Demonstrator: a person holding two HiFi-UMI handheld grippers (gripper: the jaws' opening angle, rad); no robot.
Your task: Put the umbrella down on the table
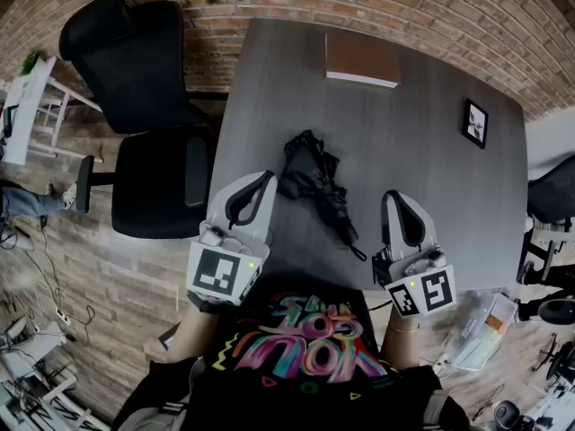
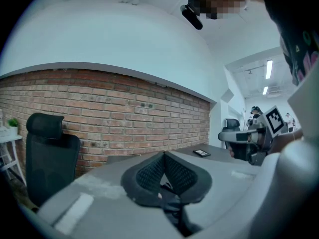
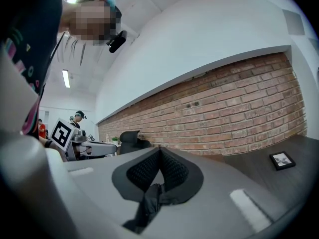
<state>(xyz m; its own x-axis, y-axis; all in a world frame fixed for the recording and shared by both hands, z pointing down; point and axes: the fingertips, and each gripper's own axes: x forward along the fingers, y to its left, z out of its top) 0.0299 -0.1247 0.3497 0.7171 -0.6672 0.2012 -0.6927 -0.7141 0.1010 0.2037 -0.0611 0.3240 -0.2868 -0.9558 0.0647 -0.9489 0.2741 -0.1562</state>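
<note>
Fingers [image 2: 149, 173] shut, empty on left gripper [image 1: 266, 180], right gripper [image 1: 393, 197]; umbrella [image 1: 316, 187] black, apparently collapsed.

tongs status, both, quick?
Left tongs: closed, holding nothing.
Right tongs: closed, holding nothing; umbrella lies on the table.

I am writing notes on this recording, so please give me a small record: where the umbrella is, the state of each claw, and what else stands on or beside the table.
umbrella: black, folded, lying on the table
table: dark gray, set against a brick wall
left claw: jaws together, beside the umbrella's bunched end
right claw: jaws together, near the umbrella's thin strap end
brown book: flat, at the table's far edge
framed picture: small, near the table's right edge
office chair: black, left of the table
task: umbrella already down
</note>
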